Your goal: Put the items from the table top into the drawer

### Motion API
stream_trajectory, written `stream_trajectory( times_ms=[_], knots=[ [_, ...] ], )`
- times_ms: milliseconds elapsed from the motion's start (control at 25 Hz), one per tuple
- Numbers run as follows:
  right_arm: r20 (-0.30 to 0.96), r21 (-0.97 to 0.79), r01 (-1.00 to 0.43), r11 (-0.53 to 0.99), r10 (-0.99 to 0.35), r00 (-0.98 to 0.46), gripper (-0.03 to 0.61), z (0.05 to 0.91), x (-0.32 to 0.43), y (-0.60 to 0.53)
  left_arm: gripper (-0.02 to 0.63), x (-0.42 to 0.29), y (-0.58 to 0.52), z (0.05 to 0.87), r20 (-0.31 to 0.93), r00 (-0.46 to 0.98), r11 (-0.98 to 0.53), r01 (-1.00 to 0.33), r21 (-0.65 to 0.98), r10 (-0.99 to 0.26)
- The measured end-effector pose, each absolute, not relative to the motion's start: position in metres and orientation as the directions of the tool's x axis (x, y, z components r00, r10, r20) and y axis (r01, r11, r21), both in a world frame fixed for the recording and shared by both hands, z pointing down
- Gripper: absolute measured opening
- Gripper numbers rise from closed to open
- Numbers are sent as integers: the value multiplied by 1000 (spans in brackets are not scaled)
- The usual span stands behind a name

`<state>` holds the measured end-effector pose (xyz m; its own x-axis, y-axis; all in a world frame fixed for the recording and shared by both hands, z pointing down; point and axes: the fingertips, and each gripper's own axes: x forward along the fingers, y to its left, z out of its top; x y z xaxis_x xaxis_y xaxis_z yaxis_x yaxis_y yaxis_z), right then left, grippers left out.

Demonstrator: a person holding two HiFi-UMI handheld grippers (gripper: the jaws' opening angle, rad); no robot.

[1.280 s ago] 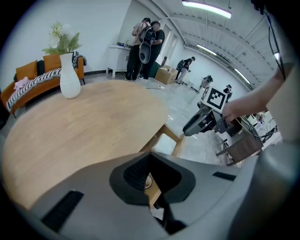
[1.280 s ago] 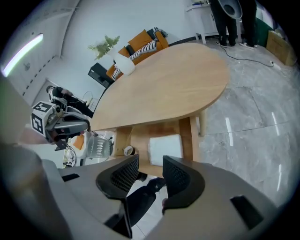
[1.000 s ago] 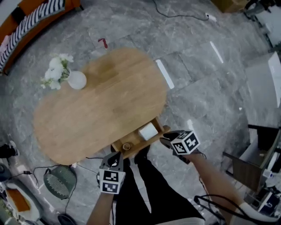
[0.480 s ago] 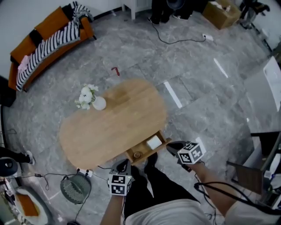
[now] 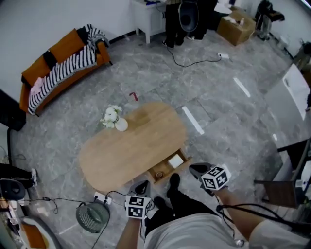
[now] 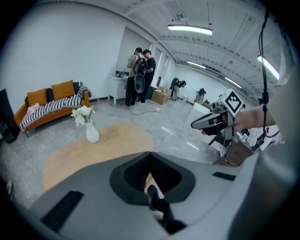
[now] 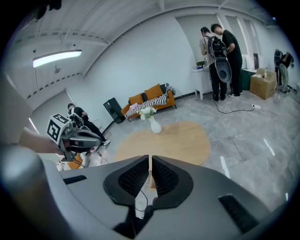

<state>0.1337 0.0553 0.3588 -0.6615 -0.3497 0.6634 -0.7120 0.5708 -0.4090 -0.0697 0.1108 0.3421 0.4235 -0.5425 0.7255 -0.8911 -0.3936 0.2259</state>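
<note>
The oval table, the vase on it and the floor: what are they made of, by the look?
Table: looks like wood, matt light brown with faint streaking; could be veneer.
Vase: smooth plain white, probably glazed ceramic, perhaps glass.
Floor: polished grey stone or stone-look tile, veined, with joints and light strips reflected in it.

**A bare workroom dressed up as a living room**

In the head view an orange sofa (image 5: 68, 43) with a striped throw (image 5: 63, 69) sits at ten o'clock against a plain white wall (image 5: 48, 17). An oval wooden table (image 5: 141, 146) with a vase (image 5: 121, 125) of flowers stands mid-room on a grey stone-tile floor (image 5: 228, 112). At one o'clock cables (image 5: 192, 62) and a power strip (image 5: 222, 55) lie loose near a cardboard box (image 5: 235, 22). People (image 5: 175, 14) stand by a white desk (image 5: 146, 12) at twelve. Strip lights (image 6: 190, 29) line the ceiling.
</note>
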Motion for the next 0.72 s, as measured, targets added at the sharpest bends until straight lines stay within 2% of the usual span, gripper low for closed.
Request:
stream_trajectory(
  times_ms=[440,720],
  knots=[
    [583,-301,-793,530,-555,-593,46,281,138,127,0,-73,164,274,646,480,-427,-868,252,-594],
    [549,-250,-804,539,-605,-577,46,246,146,168,2,-65,198,239,605,502,-449,-857,253,-617]
  ],
)
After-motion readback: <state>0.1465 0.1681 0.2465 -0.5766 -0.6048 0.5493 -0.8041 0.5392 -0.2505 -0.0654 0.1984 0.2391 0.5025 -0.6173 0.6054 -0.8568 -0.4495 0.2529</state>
